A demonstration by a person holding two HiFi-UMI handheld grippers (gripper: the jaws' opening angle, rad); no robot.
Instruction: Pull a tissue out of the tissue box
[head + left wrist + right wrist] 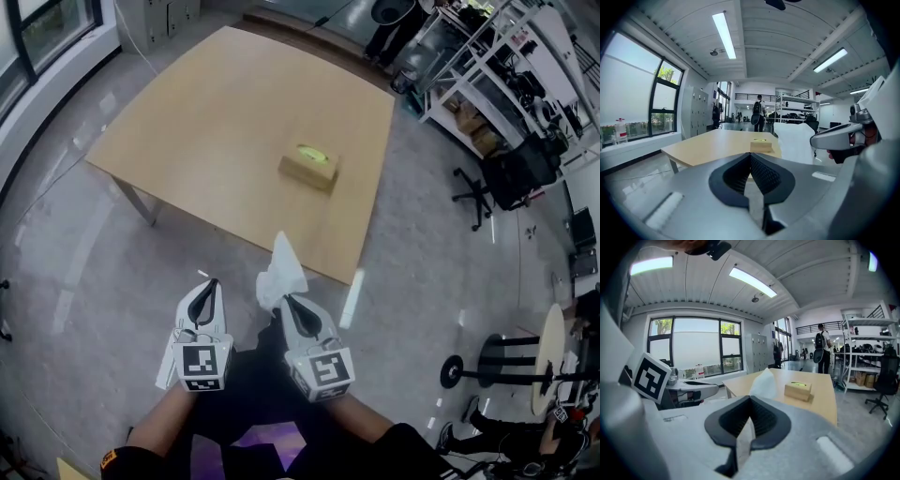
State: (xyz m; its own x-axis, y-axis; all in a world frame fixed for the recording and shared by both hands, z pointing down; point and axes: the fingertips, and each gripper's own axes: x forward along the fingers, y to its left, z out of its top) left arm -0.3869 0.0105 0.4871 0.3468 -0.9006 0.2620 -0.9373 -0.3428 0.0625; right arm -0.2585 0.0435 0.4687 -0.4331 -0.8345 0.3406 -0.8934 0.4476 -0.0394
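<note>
White tissue (pixel 279 274) (crumpled) overlaps table (pixel 187 141) edge.

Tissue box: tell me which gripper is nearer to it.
Right. The right gripper, shut on a tissue, sits off the table edge, almost in line with the tissue box; the left gripper, empty, is further left and farther away.

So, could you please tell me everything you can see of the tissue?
The tissue is white, thin and crumpled, standing up in a soft peak from the shut right claw, which pinches its lower end. It is held in the air, touching nothing else, well apart from the tissue box on the table.
</note>
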